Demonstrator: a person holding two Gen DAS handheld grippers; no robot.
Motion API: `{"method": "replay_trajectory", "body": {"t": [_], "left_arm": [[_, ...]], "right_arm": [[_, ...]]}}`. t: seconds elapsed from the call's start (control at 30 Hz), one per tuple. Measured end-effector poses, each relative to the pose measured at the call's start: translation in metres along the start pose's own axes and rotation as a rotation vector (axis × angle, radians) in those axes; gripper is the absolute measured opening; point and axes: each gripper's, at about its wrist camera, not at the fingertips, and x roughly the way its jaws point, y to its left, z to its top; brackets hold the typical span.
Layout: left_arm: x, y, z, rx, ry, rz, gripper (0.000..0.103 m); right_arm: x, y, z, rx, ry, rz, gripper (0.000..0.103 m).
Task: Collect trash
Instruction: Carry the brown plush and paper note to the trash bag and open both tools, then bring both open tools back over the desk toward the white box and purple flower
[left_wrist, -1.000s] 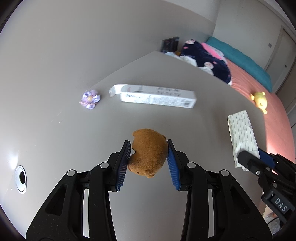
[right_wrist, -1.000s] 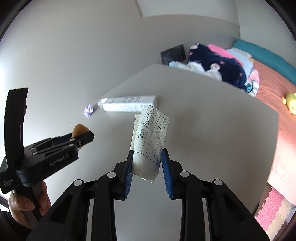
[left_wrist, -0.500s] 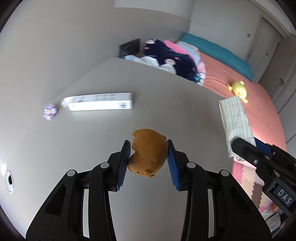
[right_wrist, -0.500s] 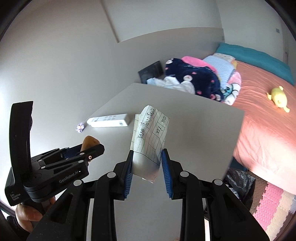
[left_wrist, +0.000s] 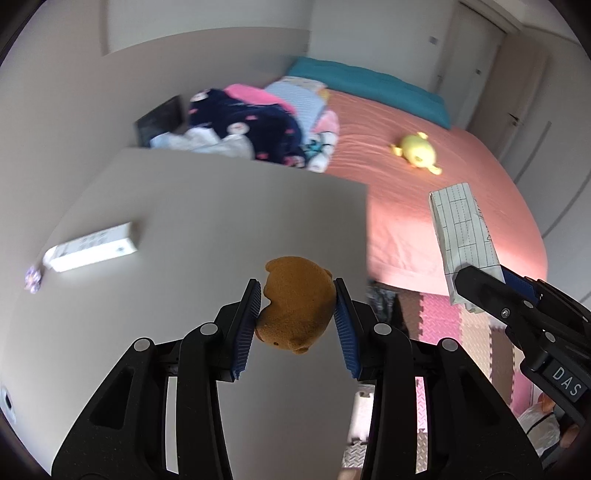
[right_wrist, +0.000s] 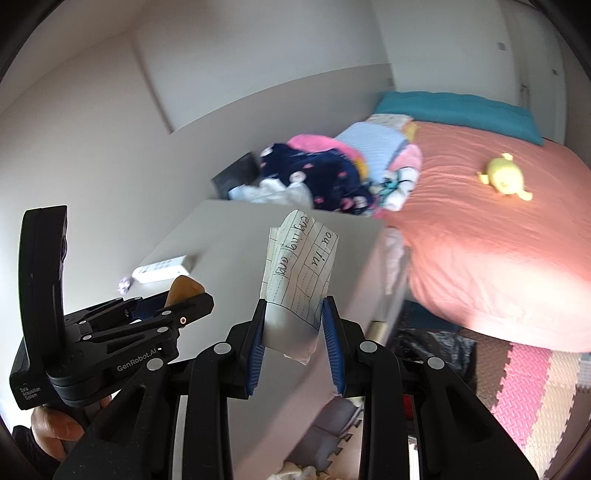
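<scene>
Grey and flat, the tabletop fills the near side of a bedroom, with a bed under a salmon-pink sheet beyond its far edge and a yellow plush toy lying on that sheet. On the table, well off to the left, lie a long white cardboard box and, just beside its left end, a small purple crumpled wrapper. The left gripper is held above the table's near part — its two blue-padded fingers are drawn in narrow and press on either side of a brown fuzzy lump of foam-like stuff, which sits clear of the surface. The right gripper is just beside it, to the right, out past the table's corner; its fingers are likewise narrow and clamp the lower end of a folded sheet of white lined paper with handwriting, which stands up from the pads and leans a little to the right. Below that corner, on the pink-and-beige foam floor mats, a black plastic bag lies crumpled against the foot of the bed. A bare hand grips the left tool's black handle at the lower left of the right wrist view. Heaped clothes — navy, pink, pale blue — crowd the bed's end behind the table.
</scene>
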Motion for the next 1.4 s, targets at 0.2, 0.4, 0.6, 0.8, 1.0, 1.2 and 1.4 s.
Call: {"method": "replay_trajectory", "body": {"t": [0.2,0.4,0.6,0.8,1.0,1.2,1.4], "left_arm": [[0.011,-0.048,0.010,0.094,0.011,-0.075,0.040],[0.025,-0.091,0.017,0.172,0.032,-0.146,0.040],[0.038,-0.127,0.019,0.244,0.058,-0.197,0.040],[0.049,-0.152,0.019,0.293,0.082,-0.228,0.040],[0.062,-0.158,0.028,0.255,0.113,-0.204,0.098],[0.065,-0.141,0.031,0.186,0.109,-0.174,0.097],[0.060,-0.135,0.026,0.191,0.104,-0.144,0.097]], "right_arm": [[-0.023,-0.042,-0.005,0.059,-0.032,-0.073,0.031],[-0.046,-0.080,-0.010,0.113,-0.054,-0.150,0.031],[-0.055,-0.108,-0.016,0.148,-0.052,-0.206,0.031],[-0.056,-0.124,-0.017,0.161,-0.045,-0.230,0.031],[-0.058,-0.139,-0.012,0.157,-0.035,-0.301,0.063],[-0.076,-0.149,-0.014,0.178,-0.104,-0.337,0.071],[-0.073,-0.142,-0.015,0.165,-0.101,-0.313,0.071]]}}
